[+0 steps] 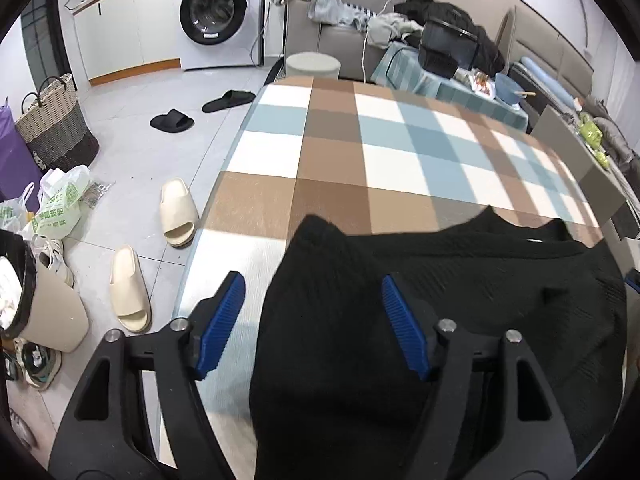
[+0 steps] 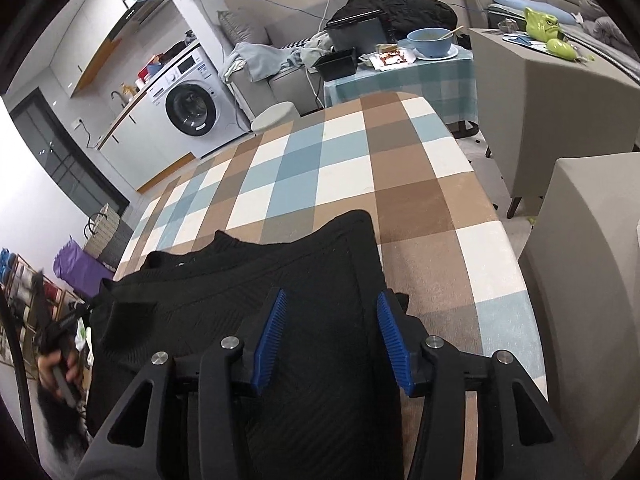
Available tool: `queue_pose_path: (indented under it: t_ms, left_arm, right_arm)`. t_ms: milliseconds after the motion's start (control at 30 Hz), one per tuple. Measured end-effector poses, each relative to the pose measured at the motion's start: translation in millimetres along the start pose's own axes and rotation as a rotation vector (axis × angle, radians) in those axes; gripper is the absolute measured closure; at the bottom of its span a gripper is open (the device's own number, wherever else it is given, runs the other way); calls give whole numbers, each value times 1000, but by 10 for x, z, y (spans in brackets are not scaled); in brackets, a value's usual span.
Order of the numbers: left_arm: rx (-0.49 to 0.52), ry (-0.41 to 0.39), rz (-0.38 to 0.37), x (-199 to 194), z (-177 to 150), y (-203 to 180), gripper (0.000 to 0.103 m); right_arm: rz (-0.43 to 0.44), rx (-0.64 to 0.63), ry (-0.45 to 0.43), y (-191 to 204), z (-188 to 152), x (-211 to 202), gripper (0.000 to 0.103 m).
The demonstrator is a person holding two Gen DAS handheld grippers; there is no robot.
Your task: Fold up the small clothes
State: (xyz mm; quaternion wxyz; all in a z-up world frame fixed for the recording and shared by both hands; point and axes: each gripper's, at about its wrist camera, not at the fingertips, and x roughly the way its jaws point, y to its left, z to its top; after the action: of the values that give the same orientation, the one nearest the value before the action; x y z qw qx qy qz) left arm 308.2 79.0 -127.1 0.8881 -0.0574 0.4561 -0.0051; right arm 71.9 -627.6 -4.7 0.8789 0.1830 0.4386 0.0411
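A checked cloth in brown, blue and white is covering the desk (image 1: 332, 152) in a living room, with a washing machine (image 1: 218, 12) standing against the far wall and a sofa (image 1: 344, 40) piled with clothes behind the desk. Pale slippers (image 1: 178, 212) and black ones (image 1: 172, 121) are lying on the tiled floor (image 1: 132, 152) to the left of the desk. A black knitted garment (image 1: 460, 280) is lying spread at the near edge of the desk, one ribbed part of it folded toward the left side. The left gripper (image 1: 312, 292) is hovering over that folded part with its blue fingers (image 1: 400, 320) standing apart and pressing nothing. The right gripper (image 2: 330, 316) is hovering over the garment's right edge, its fingers (image 2: 272, 332) likewise released, the cloth lying below and between them without being pinched.
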Motion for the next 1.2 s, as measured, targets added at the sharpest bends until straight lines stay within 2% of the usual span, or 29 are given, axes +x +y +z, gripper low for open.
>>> queue_pose_path:
  t_ms: [67,133,300,433,567,767,933,1000,1067,1100,1167,1200]
  left_arm:
    - [10,15,-19,101,37,-21,78]
    - [21,-3,-37,121,45,-35,93]
    - [-33,-127,-66,-191,26,99,95]
    - [-118,-182,-150,-393,21,307,95]
    - [-189,-160,-201,-360,25,478,95]
    - [-202,-119,-176,-208,24,507,95]
    - [-192,-114,-167,-159,37,476,95]
    - [-189,-116,-166,-159,38,471,95]
    - [-183,-119,-164,-170,34,461,95]
    - [-182,-121,-165,-180,36,463,95]
    - [-181,-127,-165,-200,28,472,95]
    - [-181,-130,-164,-207,29,479,95]
  right_arm:
    - [-9,-9,10,-1,-27,-6,53]
    - [-16,-12,13,-16,-43,-15,53]
    - [-25,1,21,-70,-62,8,53]
    - [-37,-3,37,-96,-67,71,53]
    - [-47,13,29,-129,-40,107,53]
    - [-37,76,18,-196,126,212,53]
    - [-21,95,44,-176,353,510,53]
    - [-44,66,59,-120,387,627,66]
    - [-51,19,75,-37,411,693,95]
    - [-28,0,52,-8,412,650,98]
    - [84,-24,-105,23,435,337,98]
    - [104,-8,-152,0,444,233,98]
